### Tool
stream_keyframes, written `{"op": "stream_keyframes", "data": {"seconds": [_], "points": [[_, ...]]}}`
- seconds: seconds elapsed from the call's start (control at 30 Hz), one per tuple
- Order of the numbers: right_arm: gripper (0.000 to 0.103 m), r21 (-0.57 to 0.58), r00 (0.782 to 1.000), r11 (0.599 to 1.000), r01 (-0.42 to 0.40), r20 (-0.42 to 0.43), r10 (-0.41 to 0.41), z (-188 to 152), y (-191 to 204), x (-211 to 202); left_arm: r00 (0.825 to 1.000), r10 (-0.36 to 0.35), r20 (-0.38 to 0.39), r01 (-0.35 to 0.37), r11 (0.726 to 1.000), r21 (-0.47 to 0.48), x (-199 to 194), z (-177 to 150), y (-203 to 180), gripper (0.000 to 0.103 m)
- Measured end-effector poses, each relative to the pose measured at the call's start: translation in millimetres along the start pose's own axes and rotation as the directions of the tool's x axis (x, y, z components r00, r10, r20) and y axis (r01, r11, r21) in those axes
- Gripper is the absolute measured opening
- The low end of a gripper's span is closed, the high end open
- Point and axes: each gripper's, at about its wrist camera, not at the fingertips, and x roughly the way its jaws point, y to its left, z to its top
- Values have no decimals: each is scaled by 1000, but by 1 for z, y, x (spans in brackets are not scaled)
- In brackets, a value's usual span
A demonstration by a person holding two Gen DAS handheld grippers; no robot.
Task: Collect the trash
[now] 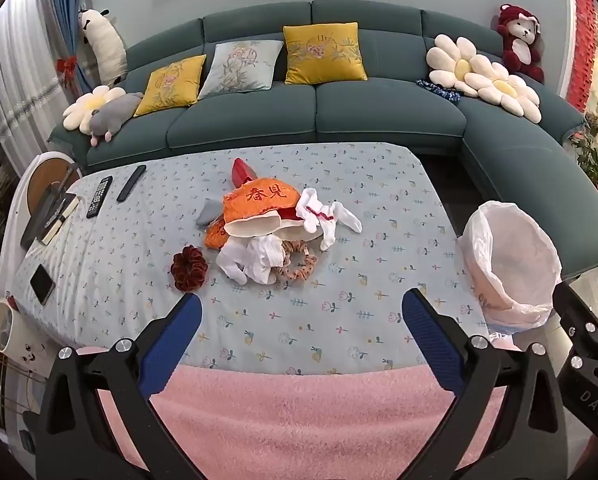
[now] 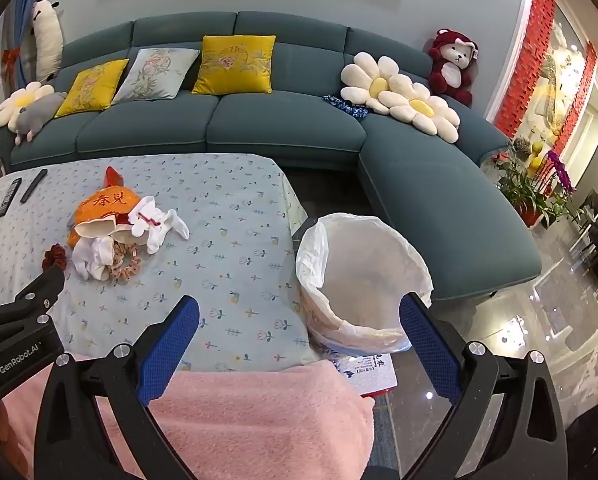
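A pile of items lies mid-table: an orange plush bag (image 1: 255, 204) with red characters, white socks (image 1: 323, 216), a crumpled white cloth (image 1: 251, 262), a leopard scrunchie (image 1: 299, 264) and a dark red scrunchie (image 1: 190, 268). The pile also shows in the right wrist view (image 2: 111, 224). A bin lined with a white bag (image 1: 511, 264) (image 2: 363, 276) stands off the table's right edge. My left gripper (image 1: 301, 316) is open and empty, short of the pile. My right gripper (image 2: 299, 320) is open and empty, near the bin's rim.
Two remotes (image 1: 99, 196), a phone (image 1: 42, 284), a notebook (image 1: 49, 218) and a mug (image 1: 7, 330) sit at the table's left. A pink fluffy blanket (image 1: 299, 412) covers the near edge. A teal sofa (image 1: 311, 116) with cushions stands behind.
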Motion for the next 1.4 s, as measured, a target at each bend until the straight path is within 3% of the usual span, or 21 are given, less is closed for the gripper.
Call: {"op": "stream_keyframes", "data": {"seconds": [1.4], "points": [[96,34,1000,999,3,0,-3,-3,0,3,999,-29,16,28,999,43,-6,1,-11,96]]}}
